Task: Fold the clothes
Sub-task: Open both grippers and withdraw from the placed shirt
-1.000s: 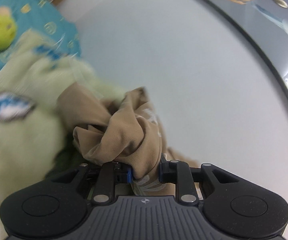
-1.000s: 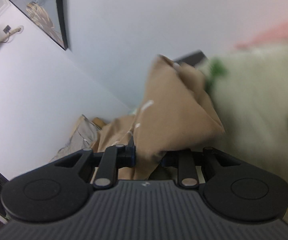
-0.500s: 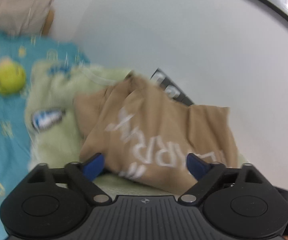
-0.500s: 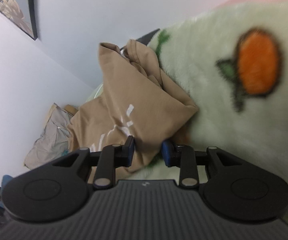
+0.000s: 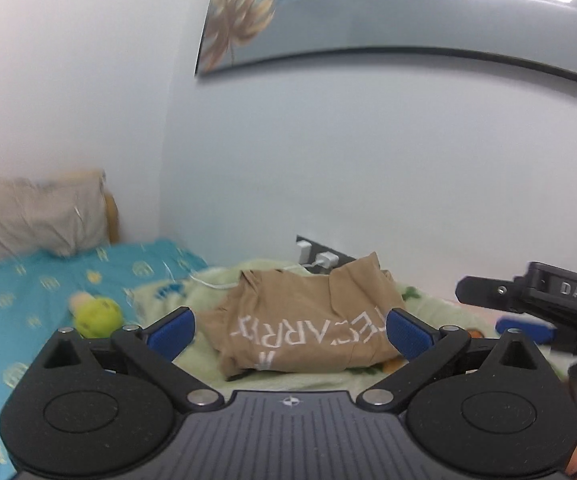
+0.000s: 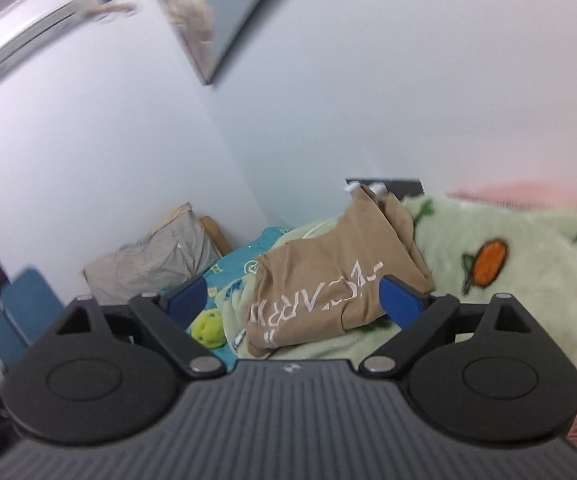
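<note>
Both the left claw [image 5: 290,330] and right claw [image 6: 294,298] are spread, empty; the loosely bundled tan shirt [image 5: 308,320] could be unfolded by the charger cable [image 5: 208,282] if snagged.

Tan tee [image 5: 308,320] sitting folded-ish on fluffy green blanket [image 5: 288,380], up against wall. From my left cam: rough rectangle, white block lettering on top face, reads upside down to me. Far right corner bunched, sticking up a bit. From right cam same tee [image 6: 328,276] looks lumpy, far end peaked, lettering running along its length. Not flat, edges uneven.
</note>
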A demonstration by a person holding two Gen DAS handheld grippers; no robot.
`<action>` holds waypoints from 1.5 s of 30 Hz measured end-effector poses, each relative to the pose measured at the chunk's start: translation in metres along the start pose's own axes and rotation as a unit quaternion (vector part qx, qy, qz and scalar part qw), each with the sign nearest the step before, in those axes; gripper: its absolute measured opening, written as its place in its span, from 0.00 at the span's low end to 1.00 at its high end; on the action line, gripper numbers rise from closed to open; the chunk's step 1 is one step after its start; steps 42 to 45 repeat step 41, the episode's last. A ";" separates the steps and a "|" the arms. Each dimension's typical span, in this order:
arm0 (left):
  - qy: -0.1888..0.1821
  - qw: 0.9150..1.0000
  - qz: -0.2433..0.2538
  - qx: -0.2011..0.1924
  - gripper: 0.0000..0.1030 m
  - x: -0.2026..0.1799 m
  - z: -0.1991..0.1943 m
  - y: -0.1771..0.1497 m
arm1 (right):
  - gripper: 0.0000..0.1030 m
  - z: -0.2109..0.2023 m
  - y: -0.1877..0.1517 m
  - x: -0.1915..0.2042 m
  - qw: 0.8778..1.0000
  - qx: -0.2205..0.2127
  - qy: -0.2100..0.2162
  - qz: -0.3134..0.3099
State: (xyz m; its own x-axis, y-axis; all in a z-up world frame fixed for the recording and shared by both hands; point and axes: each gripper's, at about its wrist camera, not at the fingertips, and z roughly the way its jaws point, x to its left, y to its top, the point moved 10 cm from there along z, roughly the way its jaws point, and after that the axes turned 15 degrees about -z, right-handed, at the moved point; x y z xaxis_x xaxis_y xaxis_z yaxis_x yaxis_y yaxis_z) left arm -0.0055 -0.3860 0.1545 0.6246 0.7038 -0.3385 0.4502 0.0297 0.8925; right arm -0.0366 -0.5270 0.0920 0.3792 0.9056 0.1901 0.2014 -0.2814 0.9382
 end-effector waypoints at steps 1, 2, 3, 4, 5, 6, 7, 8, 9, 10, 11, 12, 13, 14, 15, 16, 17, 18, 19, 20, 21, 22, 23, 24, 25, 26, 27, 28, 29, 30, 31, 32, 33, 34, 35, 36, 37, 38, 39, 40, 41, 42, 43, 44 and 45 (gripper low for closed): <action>0.001 1.000 0.005 -0.009 1.00 0.001 -0.013 -0.002 | 0.91 -0.006 -0.001 0.006 1.000 -0.002 0.002 -0.014; 0.001 1.000 0.005 -0.017 1.00 0.002 -0.026 -0.003 | 0.91 -0.012 -0.004 0.011 1.000 -0.006 0.002 -0.025; 0.000 1.000 0.002 -0.022 1.00 0.004 -0.036 -0.005 | 0.91 -0.018 -0.006 0.016 0.999 -0.009 0.001 -0.036; -0.001 1.000 0.000 -0.027 1.00 0.006 -0.045 -0.006 | 0.91 -0.023 -0.008 0.021 0.999 -0.015 0.000 -0.046; -0.003 1.000 -0.003 -0.031 1.00 0.008 -0.053 -0.008 | 0.91 -0.028 -0.010 0.026 0.998 -0.021 -0.001 -0.055; -0.004 0.999 -0.003 -0.036 1.00 0.010 -0.060 -0.010 | 0.91 -0.033 -0.012 0.031 0.998 -0.027 -0.002 -0.065; -0.004 0.999 -0.003 -0.040 1.00 0.012 -0.065 -0.011 | 0.91 -0.038 -0.015 0.036 0.997 -0.033 -0.004 -0.074; -0.005 0.999 -0.003 -0.045 1.00 0.014 -0.071 -0.013 | 0.91 -0.040 -0.017 0.041 0.996 -0.036 -0.002 -0.081; -0.006 0.999 -0.002 -0.049 1.00 0.016 -0.076 -0.014 | 0.91 -0.044 -0.019 0.047 0.995 -0.040 -0.003 -0.086; -0.006 0.999 -0.002 -0.052 1.00 0.018 -0.080 -0.015 | 0.91 -0.045 -0.021 0.051 0.995 -0.043 -0.004 -0.090; -0.007 0.998 -0.002 -0.055 1.00 0.020 -0.082 -0.017 | 0.91 -0.046 -0.023 0.055 0.995 -0.046 -0.005 -0.094; -0.006 0.998 -0.001 -0.058 1.00 0.022 -0.084 -0.018 | 0.91 -0.046 -0.025 0.059 0.994 -0.048 -0.006 -0.098; -0.006 0.998 -0.001 -0.061 1.00 0.024 -0.086 -0.018 | 0.91 -0.046 -0.027 0.062 0.993 -0.051 -0.009 -0.102; -0.005 0.998 0.000 -0.063 1.00 0.026 -0.087 -0.019 | 0.91 -0.046 -0.029 0.066 0.993 -0.053 -0.011 -0.106; -0.004 0.998 0.000 -0.066 1.00 0.028 -0.088 -0.020 | 0.91 -0.045 -0.031 0.068 0.992 -0.055 -0.016 -0.110; -0.003 0.998 0.001 -0.069 1.00 0.031 -0.090 -0.021 | 0.91 -0.045 -0.032 0.069 0.992 -0.058 -0.020 -0.114; -0.003 0.998 0.002 -0.070 1.00 0.033 -0.091 -0.021 | 0.91 -0.044 -0.033 0.071 0.991 -0.060 -0.025 -0.118; -0.003 0.997 0.003 -0.072 1.00 0.035 -0.091 -0.022 | 0.91 -0.044 -0.034 0.072 0.990 -0.062 -0.029 -0.124; -0.003 0.997 0.004 -0.072 1.00 0.037 -0.091 -0.023 | 0.91 -0.043 -0.035 0.073 0.989 -0.063 -0.033 -0.130; 0.000 0.998 0.003 -0.071 1.00 0.040 -0.090 -0.024 | 0.91 -0.042 -0.036 0.075 0.988 -0.064 -0.037 -0.136; 0.002 0.998 0.002 -0.069 1.00 0.043 -0.087 -0.025 | 0.91 -0.042 -0.036 0.076 0.987 -0.066 -0.041 -0.142; 0.005 0.998 0.001 -0.067 1.00 0.046 -0.085 -0.026 | 0.91 -0.040 -0.037 0.075 0.986 -0.066 -0.043 -0.146; 0.007 0.998 0.000 -0.065 1.00 0.049 -0.084 -0.028 | 0.91 -0.039 -0.037 0.075 0.986 -0.067 -0.046 -0.148; 0.008 0.998 0.000 -0.062 1.00 0.051 -0.083 -0.029 | 0.91 -0.038 -0.037 0.074 0.985 -0.067 -0.048 -0.151; 0.008 0.998 -0.001 -0.059 1.00 0.052 -0.082 -0.031 | 0.91 -0.038 -0.037 0.074 0.985 -0.069 -0.048 -0.152; 0.009 0.998 0.000 -0.058 1.00 0.053 -0.081 -0.033 | 0.91 -0.038 -0.037 0.074 0.984 -0.072 -0.049 -0.155; 0.010 0.998 0.001 -0.056 1.00 0.054 -0.080 -0.034 | 0.91 -0.038 -0.038 0.074 0.984 -0.072 -0.047 -0.156; 0.012 0.998 0.003 -0.056 1.00 0.054 -0.079 -0.036 | 0.91 -0.038 -0.038 0.075 0.984 -0.072 -0.045 -0.157; 0.013 0.998 0.005 -0.056 1.00 0.054 -0.079 -0.037 | 0.91 -0.038 -0.039 0.075 0.984 -0.071 -0.045 -0.158; 0.014 0.998 0.007 -0.056 1.00 0.054 -0.080 -0.038 | 0.91 -0.038 -0.039 0.075 0.984 -0.071 -0.045 -0.159; 0.015 0.998 0.009 -0.056 1.00 0.053 -0.082 -0.039 | 0.91 -0.039 -0.040 0.076 0.983 -0.070 -0.046 -0.161; 0.015 0.998 0.011 -0.057 1.00 0.052 -0.083 -0.040 | 0.91 -0.039 -0.041 0.076 0.983 -0.069 -0.046 -0.162; 0.015 0.998 0.013 -0.058 1.00 0.052 -0.084 -0.039 | 0.91 -0.040 -0.041 0.077 0.983 -0.068 -0.046 -0.164; 0.015 0.998 0.014 -0.059 1.00 0.051 -0.085 -0.039 | 0.91 -0.040 -0.042 0.077 0.983 -0.067 -0.047 -0.165; 0.015 0.998 0.014 -0.059 1.00 0.050 -0.085 -0.038 | 0.91 -0.041 -0.042 0.077 0.983 -0.067 -0.046 -0.166; 0.014 0.998 0.013 -0.058 1.00 0.050 -0.085 -0.038 | 0.91 -0.041 -0.042 0.078 0.983 -0.067 -0.046 -0.167; 0.014 0.998 0.012 -0.058 1.00 0.049 -0.085 -0.038 | 0.91 -0.042 -0.042 0.078 0.983 -0.067 -0.045 -0.167; 0.014 0.998 0.011 -0.058 1.00 0.049 -0.086 -0.038 | 0.91 -0.043 -0.042 0.078 0.983 -0.067 -0.045 -0.167; 0.014 0.998 0.011 -0.058 1.00 0.049 -0.086 -0.038 | 0.91 -0.044 -0.042 0.078 0.983 -0.067 -0.046 -0.167; 0.014 0.998 0.010 -0.058 1.00 0.049 -0.087 -0.038 | 0.91 -0.045 -0.042 0.078 0.982 -0.068 -0.048 -0.168; 0.014 0.998 0.010 -0.058 1.00 0.049 -0.087 -0.038 | 0.91 -0.046 -0.041 0.077 0.982 -0.070 -0.049 -0.169; 0.014 0.998 0.010 -0.058 1.00 0.049 -0.087 -0.038 | 0.91 -0.046 -0.041 0.077 0.982 -0.070 -0.049 -0.169; 0.014 0.998 0.010 -0.058 1.00 0.049 -0.087 -0.038 | 0.91 -0.046 -0.041 0.077 0.982 -0.070 -0.049 -0.169; 0.014 0.998 0.010 -0.058 1.00 0.049 -0.087 -0.038 | 0.91 -0.046 -0.041 0.077 0.982 -0.070 -0.049 -0.169; 0.014 0.998 0.010 -0.058 1.00 0.049 -0.087 -0.038 | 0.91 -0.046 -0.041 0.077 0.982 -0.070 -0.049 -0.169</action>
